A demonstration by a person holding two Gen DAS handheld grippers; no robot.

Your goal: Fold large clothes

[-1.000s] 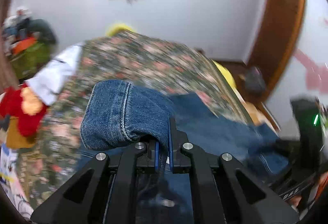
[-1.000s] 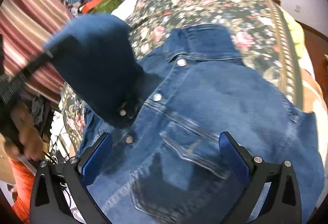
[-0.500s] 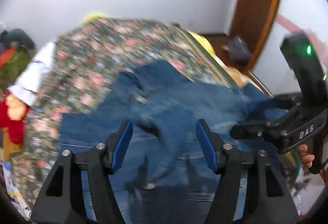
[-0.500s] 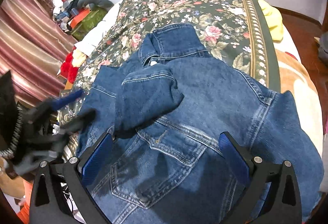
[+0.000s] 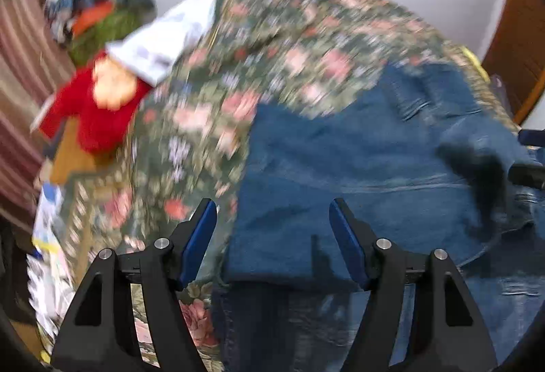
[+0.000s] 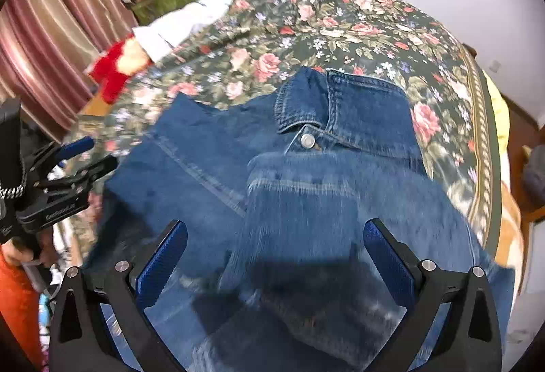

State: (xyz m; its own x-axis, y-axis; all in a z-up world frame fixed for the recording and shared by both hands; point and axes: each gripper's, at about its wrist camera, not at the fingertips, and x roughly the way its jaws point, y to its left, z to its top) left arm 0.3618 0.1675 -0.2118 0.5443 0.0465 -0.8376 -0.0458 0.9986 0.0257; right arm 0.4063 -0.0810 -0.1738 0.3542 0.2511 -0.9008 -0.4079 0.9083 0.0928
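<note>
Denim jacket lies spread on the floral bedspread, collar toward the far wall, both grippers wide open above it.

Heavy blue denim with pale stitched seams; a metal snap button sits at the turned-down collar, and one sleeve lies folded across the chest. The bedspread under it is dark green, printed with pink roses. Left gripper hovers over the jacket's edge, blue pads spread, gripping nothing. Right gripper hangs over the jacket's lower front, equally spread and empty.

Blue denim jacket, part-folded, on bedspread
</note>
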